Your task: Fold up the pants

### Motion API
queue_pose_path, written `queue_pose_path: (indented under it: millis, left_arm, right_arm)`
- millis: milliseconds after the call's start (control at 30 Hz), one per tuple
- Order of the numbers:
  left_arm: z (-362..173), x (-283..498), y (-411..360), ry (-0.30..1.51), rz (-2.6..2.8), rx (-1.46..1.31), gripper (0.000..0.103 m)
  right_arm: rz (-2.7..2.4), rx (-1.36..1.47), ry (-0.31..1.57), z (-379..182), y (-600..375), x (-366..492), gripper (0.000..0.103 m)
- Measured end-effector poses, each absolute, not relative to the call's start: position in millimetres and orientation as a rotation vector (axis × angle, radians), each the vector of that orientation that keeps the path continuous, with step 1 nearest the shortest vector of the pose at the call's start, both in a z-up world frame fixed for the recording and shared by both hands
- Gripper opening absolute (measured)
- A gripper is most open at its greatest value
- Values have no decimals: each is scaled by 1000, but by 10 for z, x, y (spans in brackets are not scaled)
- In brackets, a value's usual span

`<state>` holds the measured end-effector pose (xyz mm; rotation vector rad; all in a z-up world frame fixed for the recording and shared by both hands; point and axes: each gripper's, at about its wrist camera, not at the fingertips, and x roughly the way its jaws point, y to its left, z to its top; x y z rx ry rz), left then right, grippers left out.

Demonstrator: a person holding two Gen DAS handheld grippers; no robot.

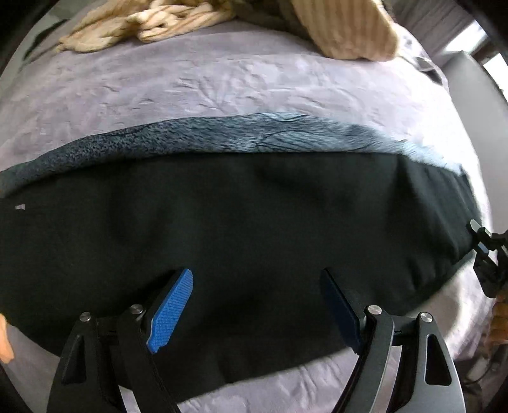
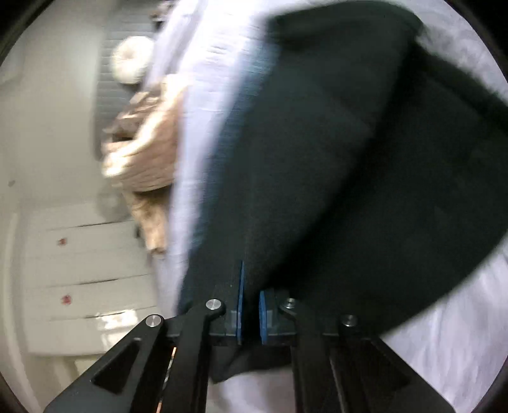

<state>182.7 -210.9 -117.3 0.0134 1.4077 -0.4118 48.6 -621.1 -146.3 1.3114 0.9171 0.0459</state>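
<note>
The dark pants (image 1: 222, 216) lie across a lilac bedsheet (image 1: 190, 82), with their fuzzy blue-grey lining (image 1: 222, 136) showing along the far edge. My left gripper (image 1: 257, 276) is open, its blue pads hovering over the near part of the pants and holding nothing. My right gripper (image 2: 250, 292) is shut on the pants (image 2: 349, 159), pinching an edge of the dark cloth between its blue pads. The right gripper also shows at the right edge of the left wrist view (image 1: 485, 254), at the end of the pants.
A cream chunky knit blanket (image 1: 143, 22) and a beige ribbed pillow (image 1: 343, 28) lie at the far side of the bed. In the right wrist view a white drawer unit (image 2: 85, 270) stands beside the bed, with the knit blanket (image 2: 149, 149) hanging near it.
</note>
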Motion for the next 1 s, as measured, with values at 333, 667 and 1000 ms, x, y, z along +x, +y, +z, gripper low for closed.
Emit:
queue_pose_path:
  millis: [333,667,1000]
  left_arm:
    - [-1148,1663,-2009,1440,-459,117,83]
    - [-1229,2012,-2956,1296,-457,129,83]
    - [-1296,2547,-2894,1260,-282,69,89]
  right_arm:
    - [-31,1250,1104,-1697,-6209,45,24]
    - [-258,659,1063,-943,-6653,441,24]
    - [-331,683,1112,-1255,-7019,540,18]
